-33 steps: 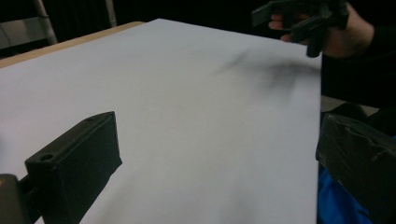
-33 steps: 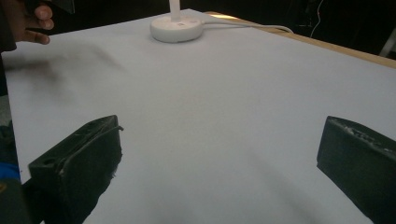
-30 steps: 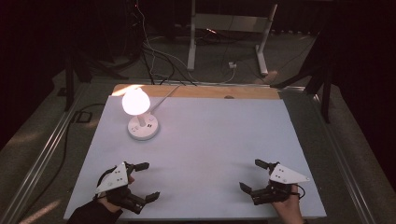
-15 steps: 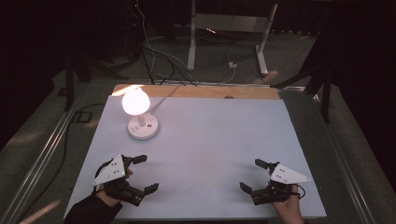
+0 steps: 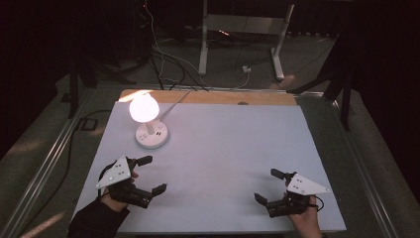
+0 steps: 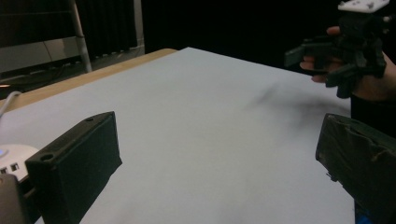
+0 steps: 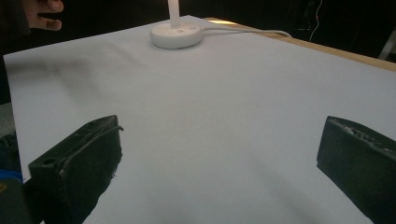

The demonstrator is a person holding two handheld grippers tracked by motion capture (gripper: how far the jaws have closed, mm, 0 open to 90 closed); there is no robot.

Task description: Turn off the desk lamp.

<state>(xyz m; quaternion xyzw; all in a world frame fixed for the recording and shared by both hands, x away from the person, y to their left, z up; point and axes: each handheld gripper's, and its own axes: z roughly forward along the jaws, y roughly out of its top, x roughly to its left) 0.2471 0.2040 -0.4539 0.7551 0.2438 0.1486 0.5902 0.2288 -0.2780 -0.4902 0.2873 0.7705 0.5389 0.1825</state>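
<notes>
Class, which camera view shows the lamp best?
The high view: it takes in the whole lamp, glowing bulb and base. The right gripper view shows just its base and stem; the left gripper view catches an edge of the base.

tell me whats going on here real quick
A person sits at a white table with a two-jaw claw in each hand. The left claw and the right claw are both open and hold nothing, poised over the near edge. A lit lamp stands at the far left corner, untouched.

White lamp [image 5: 151, 135] glows on a pale grey table [image 5: 237, 163]; jaws black.
</notes>
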